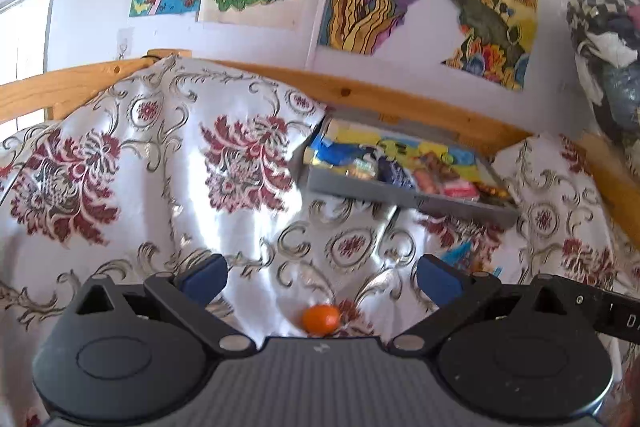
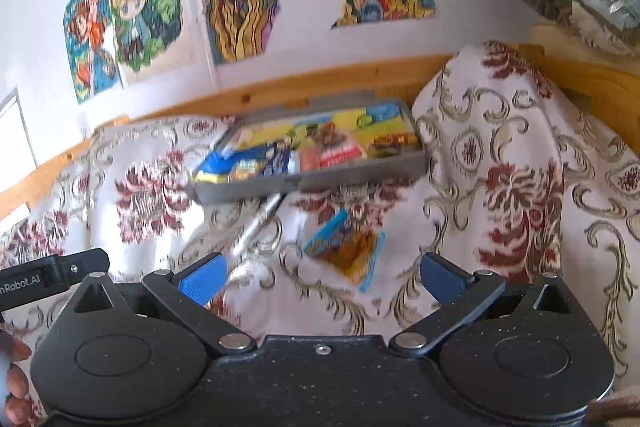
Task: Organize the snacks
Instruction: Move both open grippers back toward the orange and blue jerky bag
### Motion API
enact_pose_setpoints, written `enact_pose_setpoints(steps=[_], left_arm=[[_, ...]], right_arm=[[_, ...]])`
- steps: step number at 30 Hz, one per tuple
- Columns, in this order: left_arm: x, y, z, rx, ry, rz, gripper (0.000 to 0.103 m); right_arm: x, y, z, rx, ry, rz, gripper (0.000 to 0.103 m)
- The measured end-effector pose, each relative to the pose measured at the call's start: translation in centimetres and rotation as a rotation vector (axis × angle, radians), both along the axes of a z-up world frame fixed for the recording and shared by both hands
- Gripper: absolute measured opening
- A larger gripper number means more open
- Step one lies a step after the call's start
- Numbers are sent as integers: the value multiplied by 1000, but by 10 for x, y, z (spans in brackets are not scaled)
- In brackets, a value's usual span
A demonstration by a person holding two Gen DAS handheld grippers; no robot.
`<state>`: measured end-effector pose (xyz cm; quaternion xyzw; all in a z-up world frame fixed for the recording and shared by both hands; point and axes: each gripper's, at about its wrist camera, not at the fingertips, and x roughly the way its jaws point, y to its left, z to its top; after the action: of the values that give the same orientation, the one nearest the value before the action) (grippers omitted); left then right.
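A grey tray full of colourful snack packets rests tilted on the floral cloth against the wooden rail. A small orange round snack lies on the cloth just in front of my left gripper, which is open and holds nothing. A blue-edged snack packet lies flat on the cloth below the tray, just ahead of my right gripper, also open and empty. A corner of that blue packet peeks out behind the left gripper's right finger. A silvery stick-shaped item lies beside the packet.
Floral satin cloth covers cushions on both sides of the tray. A wooden rail runs behind, under a wall of coloured drawings. A bundle of bagged fabric sits at the far right. A hand shows at the lower left.
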<state>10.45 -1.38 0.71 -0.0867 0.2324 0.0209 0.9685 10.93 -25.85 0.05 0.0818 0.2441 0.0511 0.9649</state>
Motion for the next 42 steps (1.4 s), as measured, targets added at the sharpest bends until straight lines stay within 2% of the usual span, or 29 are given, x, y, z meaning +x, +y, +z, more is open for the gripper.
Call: enact_pose_setpoints(steps=[14, 27, 35, 42], left_arm=[[-13, 15, -29, 55, 78, -28, 103], [13, 18, -40, 109, 153, -110, 103], [32, 19, -48, 116, 152, -124, 103], [48, 20, -51, 168, 92, -108, 103]], right_arm=[[5, 22, -14, -96, 116, 49, 102], [18, 31, -22, -143, 193, 69, 102], [37, 30, -22, -140, 228, 89, 102], [60, 30, -25, -205, 234, 98, 102]])
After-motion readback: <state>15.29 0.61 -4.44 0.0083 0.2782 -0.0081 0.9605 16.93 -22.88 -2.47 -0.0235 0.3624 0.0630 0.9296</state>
